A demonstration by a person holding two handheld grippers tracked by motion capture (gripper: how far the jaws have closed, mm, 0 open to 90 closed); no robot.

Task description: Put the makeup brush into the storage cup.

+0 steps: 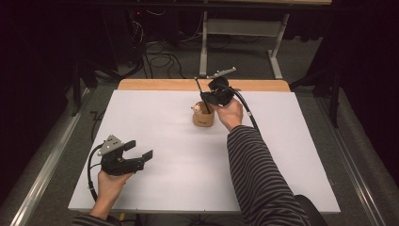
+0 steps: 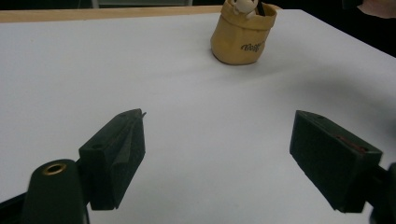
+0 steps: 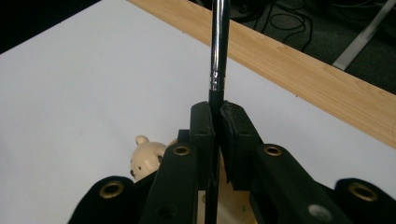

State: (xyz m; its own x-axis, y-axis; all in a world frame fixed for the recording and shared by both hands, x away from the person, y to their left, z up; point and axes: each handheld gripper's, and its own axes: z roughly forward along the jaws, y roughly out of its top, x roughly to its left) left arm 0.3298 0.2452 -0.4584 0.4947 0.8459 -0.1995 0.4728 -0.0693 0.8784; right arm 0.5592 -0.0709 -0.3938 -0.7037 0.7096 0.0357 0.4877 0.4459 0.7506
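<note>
A small tan pouch [image 1: 203,119] stands upright on the white sheet [image 1: 160,122], a little past the middle. A cream bear figure [image 1: 196,108] pokes out of its top. My right gripper [image 1: 209,98] hangs just above the pouch, shut on a thin black pen-like stick [image 1: 201,92] with a silver band. The stick rises up and back, and its lower end reaches into the pouch. In the right gripper view the jaws [image 3: 218,109] clamp the stick [image 3: 219,42] below the band, with the bear [image 3: 147,158] underneath. My left gripper [image 1: 140,149] rests open near the front left with nothing between its jaws, and it faces the pouch [image 2: 240,39].
A strip of wooden tabletop [image 1: 155,84] shows beyond the sheet's far edge. Behind the table, cables [image 1: 162,59] lie on the floor beside a white desk frame [image 1: 242,28]. A striped sleeve [image 1: 261,174] crosses the right half of the sheet.
</note>
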